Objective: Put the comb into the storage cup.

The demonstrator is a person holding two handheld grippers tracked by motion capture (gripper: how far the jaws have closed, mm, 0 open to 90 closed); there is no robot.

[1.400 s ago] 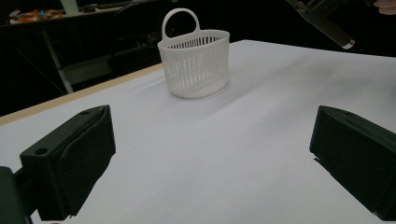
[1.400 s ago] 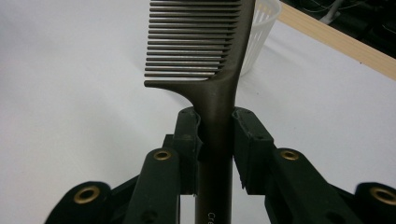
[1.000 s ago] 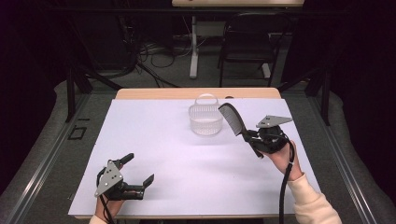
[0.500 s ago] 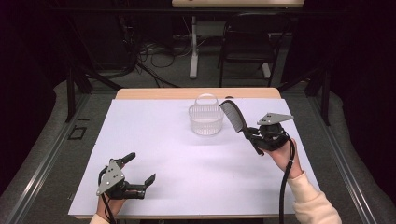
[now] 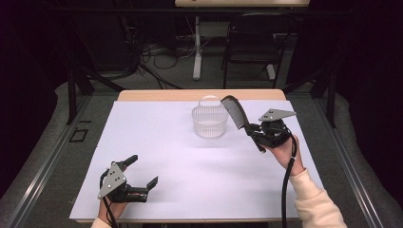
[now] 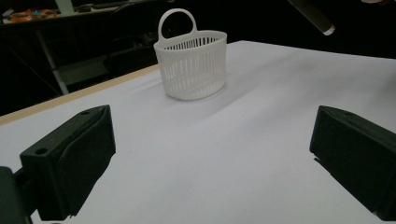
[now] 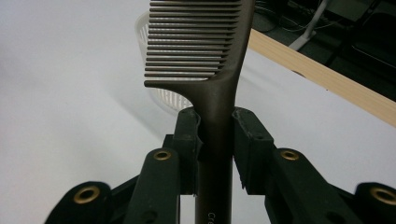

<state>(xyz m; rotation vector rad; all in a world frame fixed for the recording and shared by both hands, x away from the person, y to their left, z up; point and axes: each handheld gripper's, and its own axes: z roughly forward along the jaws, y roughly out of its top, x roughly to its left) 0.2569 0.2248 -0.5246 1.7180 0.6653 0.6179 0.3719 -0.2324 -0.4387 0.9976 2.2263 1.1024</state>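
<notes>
The right gripper (image 5: 251, 129) has drifted slightly left. Its comb (image 5: 235, 111) head now overlaps the white basket's (image 5: 209, 124) right rim.

You are working in a dark recording lab: black drapes are surrounding the white-covered wooden table (image 5: 157, 142), loose cables (image 5: 157, 52) are trailing across the grey floor, and a black metal chair (image 5: 254, 42) is standing behind.

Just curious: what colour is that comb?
Dark brown comb, clearest in the right gripper view.
</notes>
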